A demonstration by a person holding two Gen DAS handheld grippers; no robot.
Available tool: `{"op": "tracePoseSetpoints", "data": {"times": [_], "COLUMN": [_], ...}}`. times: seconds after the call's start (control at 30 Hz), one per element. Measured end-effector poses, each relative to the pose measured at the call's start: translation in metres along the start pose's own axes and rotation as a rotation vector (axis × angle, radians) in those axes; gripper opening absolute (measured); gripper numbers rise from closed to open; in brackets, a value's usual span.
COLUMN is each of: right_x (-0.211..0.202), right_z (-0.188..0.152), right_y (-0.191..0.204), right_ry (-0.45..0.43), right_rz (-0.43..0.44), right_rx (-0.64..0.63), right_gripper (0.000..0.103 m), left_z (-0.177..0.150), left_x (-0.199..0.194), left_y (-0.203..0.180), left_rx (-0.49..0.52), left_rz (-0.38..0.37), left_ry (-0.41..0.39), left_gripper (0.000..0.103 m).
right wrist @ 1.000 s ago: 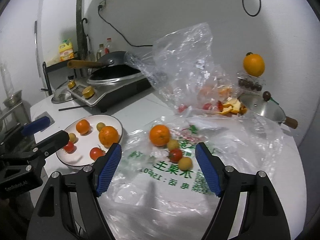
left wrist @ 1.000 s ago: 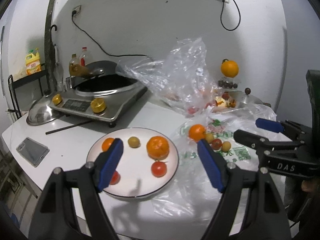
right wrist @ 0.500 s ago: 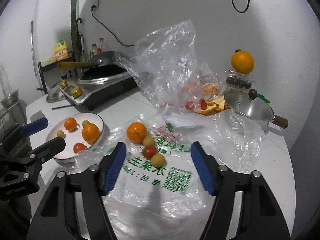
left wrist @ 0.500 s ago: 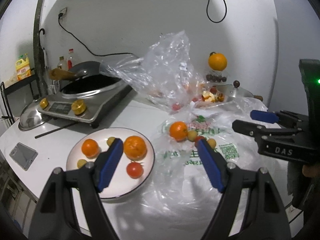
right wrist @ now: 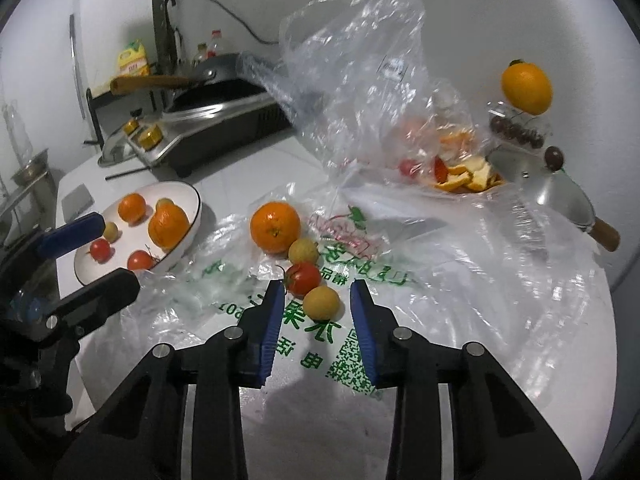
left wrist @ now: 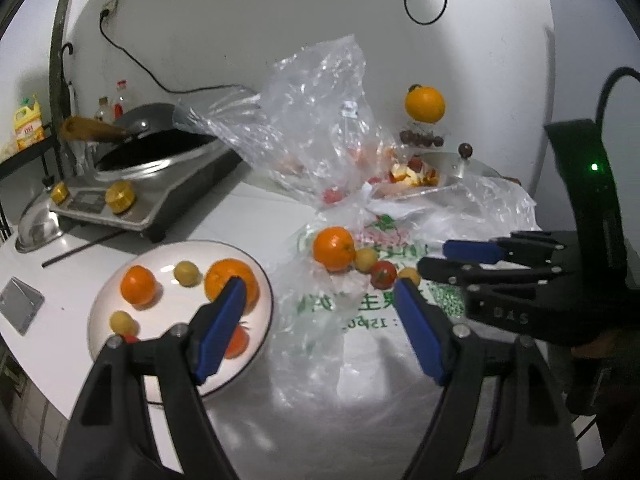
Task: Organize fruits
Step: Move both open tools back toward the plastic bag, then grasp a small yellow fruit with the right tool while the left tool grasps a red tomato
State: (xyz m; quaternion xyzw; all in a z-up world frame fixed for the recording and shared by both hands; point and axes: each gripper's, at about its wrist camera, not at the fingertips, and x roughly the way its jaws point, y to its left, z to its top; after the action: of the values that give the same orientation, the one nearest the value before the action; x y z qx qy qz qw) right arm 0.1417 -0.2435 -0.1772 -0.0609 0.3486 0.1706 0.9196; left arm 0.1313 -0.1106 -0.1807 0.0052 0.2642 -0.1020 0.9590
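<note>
Lying on the crinkled plastic sheet (right wrist: 440,280), small round yellow fruit (right wrist: 321,302) between the closing, not yet touching pads of the right gripper (right wrist: 316,300). Crowding just behind: tomato (right wrist: 304,278), orange (right wrist: 275,227). Hovering wide open beside the white plate (left wrist: 260,276), left gripper (left wrist: 318,294), nothing gripped.

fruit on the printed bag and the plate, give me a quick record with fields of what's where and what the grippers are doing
printed bag: flat on the counter, holds four loose fruits in a row
fruits on bag: orange, small yellow fruit, tomato, yellow fruit nearest the camera
plate: two oranges, yellow fruits, small tomatoes
right gripper: fingers closing around the nearest yellow fruit, gaps visible on both sides
left gripper: open, empty, between plate and bag
background: orange peels by the pot lid
</note>
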Motion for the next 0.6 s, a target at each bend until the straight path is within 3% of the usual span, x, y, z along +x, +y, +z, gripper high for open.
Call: {"op": "tracePoseSetpoints", "data": {"times": [0.33, 0.6], "right_x": [0.033, 0.047], "right_z": [0.002, 0.004], "right_y": [-0.003, -0.008], "right_ry": [0.116, 0.159], "right_rz": [0.031, 0.054], "right_rx": [0.003, -0.003], "right_gripper": [0.033, 0.033], "left_z": [-0.002, 0.001], "left_x": [0.018, 0.026], "left_y": [-0.002, -0.005], "left_rx": [-0.007, -0.015], "left_rz": [-0.015, 0.004], "left_ry": [0.040, 0.060], "left_gripper": [0.071, 0.070]}}
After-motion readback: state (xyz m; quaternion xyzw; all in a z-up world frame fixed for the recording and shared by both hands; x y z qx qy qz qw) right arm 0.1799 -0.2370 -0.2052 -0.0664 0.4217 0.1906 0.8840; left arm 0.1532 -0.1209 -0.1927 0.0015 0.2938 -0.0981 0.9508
